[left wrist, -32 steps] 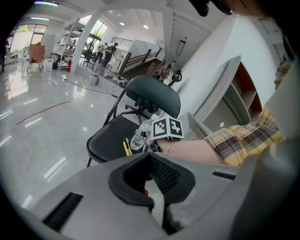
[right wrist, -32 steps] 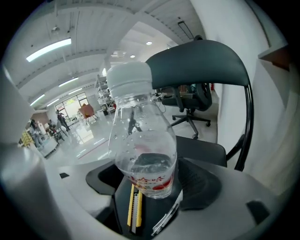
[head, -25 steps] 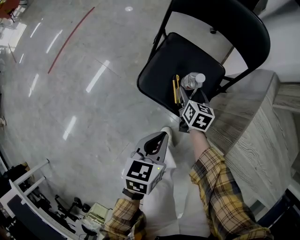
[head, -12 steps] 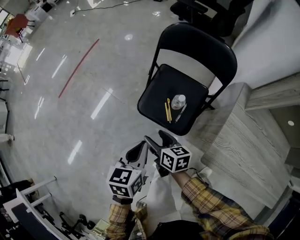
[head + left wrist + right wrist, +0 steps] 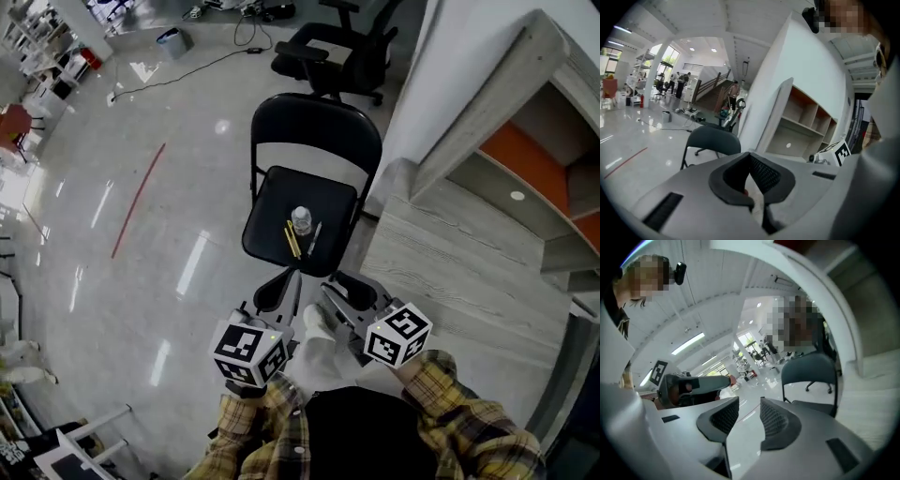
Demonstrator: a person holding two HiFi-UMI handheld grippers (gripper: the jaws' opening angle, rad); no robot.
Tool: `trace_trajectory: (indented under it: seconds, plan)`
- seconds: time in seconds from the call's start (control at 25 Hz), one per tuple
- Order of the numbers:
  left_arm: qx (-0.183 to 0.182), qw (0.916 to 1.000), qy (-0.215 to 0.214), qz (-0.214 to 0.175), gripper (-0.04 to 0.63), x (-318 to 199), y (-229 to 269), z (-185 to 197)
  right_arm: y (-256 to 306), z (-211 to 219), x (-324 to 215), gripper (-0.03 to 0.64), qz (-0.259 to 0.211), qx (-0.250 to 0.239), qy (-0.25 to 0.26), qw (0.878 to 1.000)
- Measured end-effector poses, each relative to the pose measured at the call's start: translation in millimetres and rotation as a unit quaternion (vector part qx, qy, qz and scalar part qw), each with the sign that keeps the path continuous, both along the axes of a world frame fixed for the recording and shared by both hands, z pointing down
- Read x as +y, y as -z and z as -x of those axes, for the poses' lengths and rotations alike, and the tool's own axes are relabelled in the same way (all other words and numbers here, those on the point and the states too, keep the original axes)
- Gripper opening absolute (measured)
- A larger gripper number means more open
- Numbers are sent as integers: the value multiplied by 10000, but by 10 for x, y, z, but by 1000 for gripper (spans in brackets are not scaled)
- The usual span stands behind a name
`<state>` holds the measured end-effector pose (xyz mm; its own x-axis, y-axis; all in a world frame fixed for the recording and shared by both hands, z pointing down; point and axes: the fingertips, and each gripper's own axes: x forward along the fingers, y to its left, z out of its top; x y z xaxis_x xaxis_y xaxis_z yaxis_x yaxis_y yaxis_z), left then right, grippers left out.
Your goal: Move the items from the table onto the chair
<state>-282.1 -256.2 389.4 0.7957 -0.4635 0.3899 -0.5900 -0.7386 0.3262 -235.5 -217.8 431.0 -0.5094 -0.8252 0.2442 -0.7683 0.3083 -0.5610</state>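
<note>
left gripper (image 5: 279, 287) pinched shut, right gripper (image 5: 341, 287) narrowly apart, jaws just closing on nothing; the bottle (image 5: 301, 219) standing on the chair (image 5: 272, 202) may topple if later items crowd it.

No words, numbers or brand names can be read anywhere. The only print is black-and-white square patterns, without letters, on the left white marker cube (image 5: 248, 349) and the right white marker cube (image 5: 398, 335).

The glossy pale floor (image 5: 112, 309) below me mirrors the ceiling lights and carries a thin red line (image 5: 138, 200). A black office chair (image 5: 337, 47) stands beside the white wall (image 5: 450, 47). To my right are grey-wood shelves (image 5: 487, 94) with an orange back.
</note>
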Motion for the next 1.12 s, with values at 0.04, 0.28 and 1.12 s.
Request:
trace_trajectory:
  seconds: [0.04, 0.28, 1.12]
  plan:
    - [48, 9997, -226, -47, 3, 73, 74, -186, 127, -215, 99, 133, -126, 82, -263, 9995]
    - [302, 9890, -1437, -186, 3, 789, 423, -1358, 778, -1406, 967, 50, -691, 373, -1447, 9864]
    - [519, 9437, -3248, -358, 3, 3517, 751, -4469, 1328, -4340, 3512, 18, -1037, 878, -2943, 9460]
